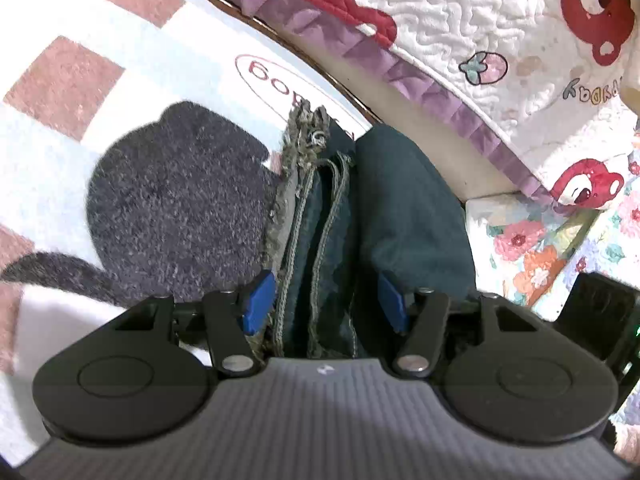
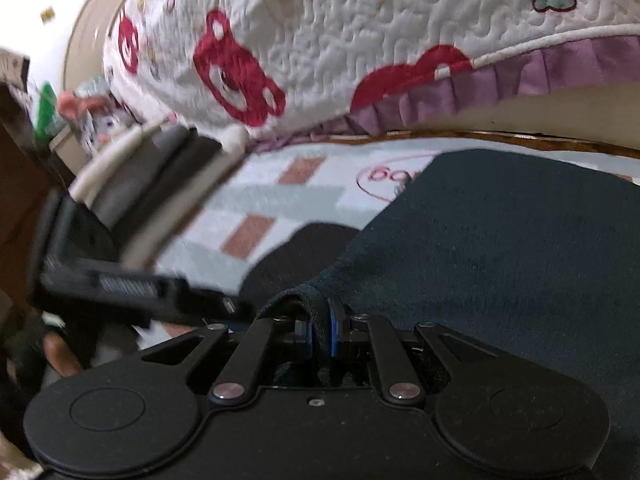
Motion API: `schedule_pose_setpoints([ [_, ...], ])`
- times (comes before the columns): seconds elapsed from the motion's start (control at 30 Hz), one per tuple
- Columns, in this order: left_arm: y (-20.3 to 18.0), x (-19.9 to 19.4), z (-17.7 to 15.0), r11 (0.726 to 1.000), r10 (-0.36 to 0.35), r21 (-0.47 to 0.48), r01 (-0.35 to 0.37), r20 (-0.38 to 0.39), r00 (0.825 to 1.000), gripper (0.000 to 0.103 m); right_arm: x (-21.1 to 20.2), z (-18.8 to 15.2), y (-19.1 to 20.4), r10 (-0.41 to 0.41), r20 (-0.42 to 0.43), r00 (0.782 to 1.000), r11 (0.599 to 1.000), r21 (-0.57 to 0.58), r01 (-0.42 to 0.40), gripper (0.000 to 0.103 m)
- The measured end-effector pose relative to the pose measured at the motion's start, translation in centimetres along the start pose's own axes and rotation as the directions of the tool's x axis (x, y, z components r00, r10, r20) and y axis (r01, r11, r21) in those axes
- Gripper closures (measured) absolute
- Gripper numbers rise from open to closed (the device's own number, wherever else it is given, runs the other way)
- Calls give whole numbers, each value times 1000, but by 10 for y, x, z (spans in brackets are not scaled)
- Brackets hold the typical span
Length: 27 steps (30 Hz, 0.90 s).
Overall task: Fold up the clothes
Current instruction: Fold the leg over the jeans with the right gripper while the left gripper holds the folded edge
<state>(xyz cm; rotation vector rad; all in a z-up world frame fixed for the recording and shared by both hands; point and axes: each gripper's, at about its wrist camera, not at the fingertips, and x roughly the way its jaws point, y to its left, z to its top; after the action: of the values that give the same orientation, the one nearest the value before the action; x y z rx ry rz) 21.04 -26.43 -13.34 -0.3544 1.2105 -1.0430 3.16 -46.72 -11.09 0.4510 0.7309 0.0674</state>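
Rug (image 1: 132, 32) w/ red oval logo, lettering not legible, lies beyond the jaws. Dark denim garment (image 2: 500, 248), frayed hem, bunched between left gripper (image 1: 326, 300) jaws; right gripper (image 2: 320, 330) jaws clamped on its edge.

Dark denim garment (image 1: 332, 240) bunched, frayed hem up.

One dark garment (image 1: 320, 220), two tools (image 1: 326, 300)
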Motion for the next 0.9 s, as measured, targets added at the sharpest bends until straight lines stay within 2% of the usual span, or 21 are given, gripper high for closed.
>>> schedule_pose_setpoints([
  [0.17, -2, -6, 4, 999, 23, 22, -24, 20, 1000, 46, -2, -5, 12, -58, -30, 998, 994, -96, 55, 87],
  [0.3, -9, -4, 7, 999, 8, 35, -9, 18, 1000, 45, -13, -8, 28, -108, -63, 992, 970, -224, 92, 70],
  [0.33, -11, -3, 7, 999, 5, 39, -5, 17, 1000, 45, -18, -10, 32, -109, -77, 991, 963, -255, 86, 67],
  [0.37, -13, -3, 8, 999, -1, 43, 1, 16, 1000, 45, -25, -12, 36, -93, -95, 991, 958, -279, 63, 51],
  [0.4, -16, -2, 8, 999, -12, 45, 12, 13, 1000, 45, -33, -17, 39, -70, -110, 991, 954, -298, 34, 41],
  [0.5, -24, 0, 8, 998, -45, 54, 44, 1, 999, 43, -68, -39, 37, 5, -127, 992, 943, -330, -47, 41],
  [0.57, -29, 2, 6, 996, -65, 66, 66, -18, 998, 42, -98, -48, 17, 53, -98, 994, 963, -258, -77, 41],
  [0.63, -33, 8, 6, 993, -85, 75, 88, -41, 996, 40, -125, -56, -6, 40, -44, 998, 988, -149, -46, 41],
  [0.7, -37, 18, 5, 993, -87, 79, 92, -68, 994, 38, -149, -63, -32, -44, 2, 999, 998, -36, 44, 41],
  [0.77, -41, 29, 4, 992, -86, 83, 94, -93, 992, 26, -166, -71, -56, -124, 15, 992, 991, 55, 123, 41],
  [0.8, -42, 36, 3, 993, -77, 85, 86, -104, 992, 24, -171, -74, -66, -158, 14, 987, 984, 87, 156, 41],
  [0.83, -44, 44, 2, 993, -68, 87, 78, -114, 991, 25, -174, -76, -71, -178, 13, 984, 979, 101, 176, 41],
  [0.9, -52, 54, 0, 990, -45, 127, 60, -119, 992, 36, -174, -78, -68, -183, 18, 983, 980, 80, 181, 41],
])
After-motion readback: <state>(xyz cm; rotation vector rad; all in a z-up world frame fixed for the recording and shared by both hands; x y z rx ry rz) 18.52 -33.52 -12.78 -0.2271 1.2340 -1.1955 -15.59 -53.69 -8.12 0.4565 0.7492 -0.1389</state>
